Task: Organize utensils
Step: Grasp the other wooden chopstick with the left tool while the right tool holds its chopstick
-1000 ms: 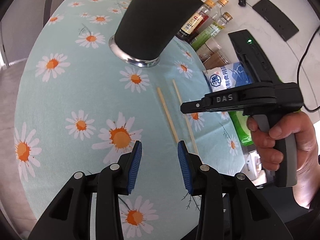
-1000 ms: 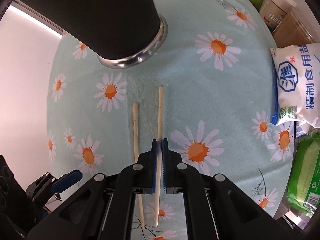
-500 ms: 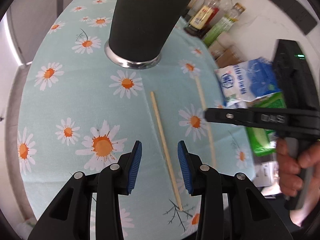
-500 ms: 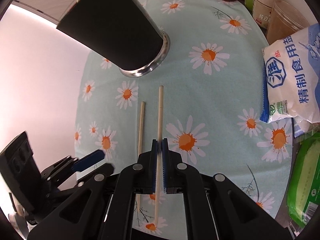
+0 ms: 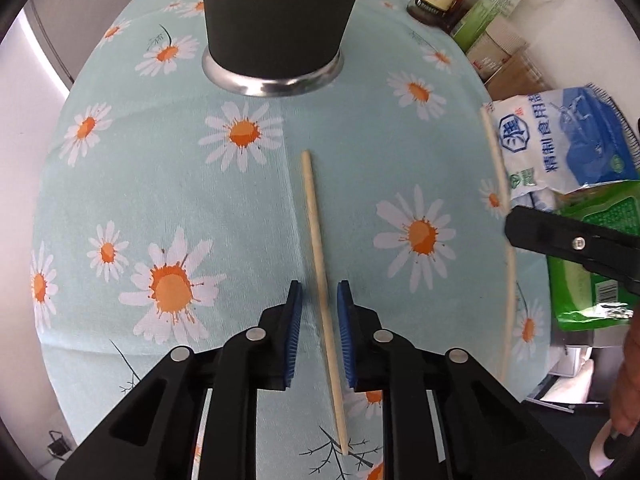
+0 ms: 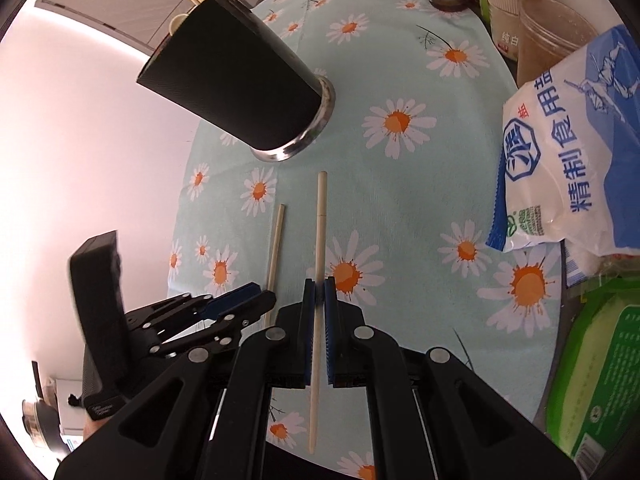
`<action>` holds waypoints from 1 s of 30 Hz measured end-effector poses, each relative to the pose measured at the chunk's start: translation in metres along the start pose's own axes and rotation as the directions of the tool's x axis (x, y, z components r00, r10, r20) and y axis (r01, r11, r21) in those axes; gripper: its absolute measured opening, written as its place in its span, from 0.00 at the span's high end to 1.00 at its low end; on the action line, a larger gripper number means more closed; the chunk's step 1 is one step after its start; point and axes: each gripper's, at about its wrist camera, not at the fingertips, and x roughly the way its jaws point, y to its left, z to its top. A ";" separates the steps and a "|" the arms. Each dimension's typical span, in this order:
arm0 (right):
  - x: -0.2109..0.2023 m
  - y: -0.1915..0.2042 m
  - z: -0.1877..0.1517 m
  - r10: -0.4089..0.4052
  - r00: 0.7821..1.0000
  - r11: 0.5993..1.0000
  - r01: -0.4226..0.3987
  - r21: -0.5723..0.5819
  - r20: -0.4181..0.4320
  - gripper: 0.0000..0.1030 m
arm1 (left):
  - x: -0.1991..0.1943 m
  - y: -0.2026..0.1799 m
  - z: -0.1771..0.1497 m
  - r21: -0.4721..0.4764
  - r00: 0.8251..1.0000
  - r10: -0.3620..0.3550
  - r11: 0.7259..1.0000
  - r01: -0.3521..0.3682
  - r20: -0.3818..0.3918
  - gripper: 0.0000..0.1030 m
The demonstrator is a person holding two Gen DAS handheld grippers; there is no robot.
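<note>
The right claw (image 6: 319, 292) pinches a pale chopstick (image 6: 320, 240) at centre frame, apparently raised off the daisy-print surface (image 6: 400, 184). The left claw (image 5: 319, 300) is spread around a second chopstick (image 5: 316, 232) lying flat — pads not touching. A black utensil cup (image 6: 240, 96) stands upper left, already holding sticks.

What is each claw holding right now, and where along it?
The right claw is shut on a chopstick, roughly at mid-length. The left claw is open astride the other chopstick on the tablecloth, not gripping it.
</note>
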 end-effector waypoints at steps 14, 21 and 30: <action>0.006 -0.011 0.009 0.007 1.000 1.000 -0.008 -0.018 -0.026 0.95 | 0.014 -0.015 0.022 0.002 0.995 0.073 0.997 -0.073 -0.062 0.96; 0.015 -0.027 -0.004 -0.016 0.999 1.000 0.017 0.021 -0.045 0.95 | 0.012 -0.010 0.015 -0.004 0.997 0.071 0.997 -0.071 -0.002 0.96; 0.016 -0.013 -0.005 -0.059 0.998 0.997 0.061 0.055 -0.034 0.95 | -0.010 0.017 -0.004 -0.043 0.998 -0.022 0.999 0.024 0.052 0.97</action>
